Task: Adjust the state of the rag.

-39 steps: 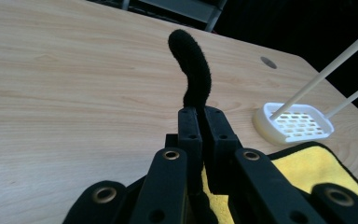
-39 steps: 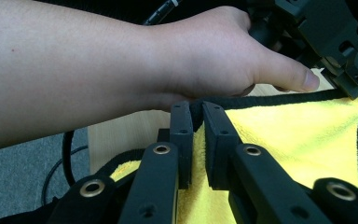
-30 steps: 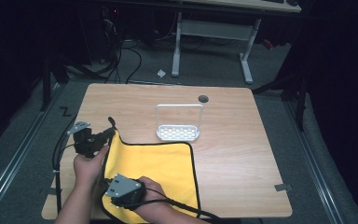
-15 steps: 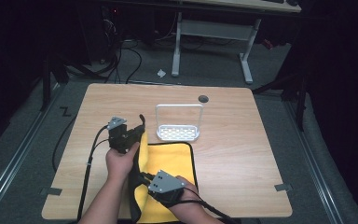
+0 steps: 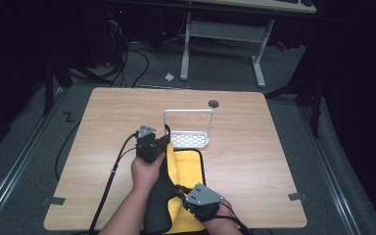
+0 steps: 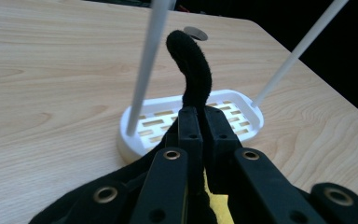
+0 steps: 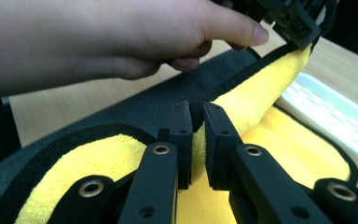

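Observation:
A yellow cloth with a black backing and black trim lies on the wooden table, its left side lifted and folded over. My left gripper is shut on one black corner, which curls up above the jaws. It hangs just in front of a white slotted tray with a tall wire hoop. Near the table's front edge, my right gripper is shut on the cloth's edge. The right gripper view shows the pads pinching the fold, with the left hand and left gripper beyond.
A round dark grommet hole sits at the table's back edge behind the tray. Black cables trail from the grippers over the table's left front. A white desk frame stands on the floor beyond the table.
Both hands have moved right across the table, dragging the cloth's left edge over the rest. Its black backing now faces up and the left gripper is near the white tray.

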`<move>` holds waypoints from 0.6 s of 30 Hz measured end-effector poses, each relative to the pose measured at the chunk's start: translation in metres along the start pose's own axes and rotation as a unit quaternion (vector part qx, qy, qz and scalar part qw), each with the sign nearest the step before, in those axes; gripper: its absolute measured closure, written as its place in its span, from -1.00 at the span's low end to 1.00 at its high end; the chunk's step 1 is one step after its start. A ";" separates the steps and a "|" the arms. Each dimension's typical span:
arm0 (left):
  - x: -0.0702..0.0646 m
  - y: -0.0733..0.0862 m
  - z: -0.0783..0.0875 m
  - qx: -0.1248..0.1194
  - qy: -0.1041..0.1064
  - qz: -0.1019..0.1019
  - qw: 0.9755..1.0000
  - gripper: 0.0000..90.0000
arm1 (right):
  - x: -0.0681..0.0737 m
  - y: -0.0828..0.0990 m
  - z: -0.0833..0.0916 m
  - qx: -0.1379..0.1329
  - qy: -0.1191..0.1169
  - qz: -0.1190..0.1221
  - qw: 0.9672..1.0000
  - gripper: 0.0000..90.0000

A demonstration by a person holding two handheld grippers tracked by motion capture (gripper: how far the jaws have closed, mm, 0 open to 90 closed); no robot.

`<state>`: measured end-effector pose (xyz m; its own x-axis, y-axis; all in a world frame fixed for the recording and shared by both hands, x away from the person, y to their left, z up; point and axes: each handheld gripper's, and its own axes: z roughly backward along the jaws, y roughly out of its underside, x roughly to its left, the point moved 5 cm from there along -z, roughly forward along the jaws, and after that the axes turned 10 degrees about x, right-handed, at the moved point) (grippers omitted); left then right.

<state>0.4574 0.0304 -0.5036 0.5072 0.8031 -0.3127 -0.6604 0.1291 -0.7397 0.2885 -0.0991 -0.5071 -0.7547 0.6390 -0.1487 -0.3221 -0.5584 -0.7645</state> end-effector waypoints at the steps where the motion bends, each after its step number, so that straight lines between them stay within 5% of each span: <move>1: -0.003 0.001 -0.002 0.002 0.000 -0.002 1.000 0.92 | 0.000 0.000 0.000 0.000 0.000 0.000 1.000 0.86; 18: -0.044 0.006 -0.037 0.041 0.014 -0.024 0.999 0.92 | -0.015 0.038 0.018 0.037 0.017 -0.009 0.999 0.85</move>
<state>0.4512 -0.0261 -0.5167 0.5545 0.7779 -0.2955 -0.6774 0.2157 -0.7033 0.2774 -0.1390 -0.5229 -0.7290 0.6662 -0.1573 -0.3775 -0.5831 -0.7194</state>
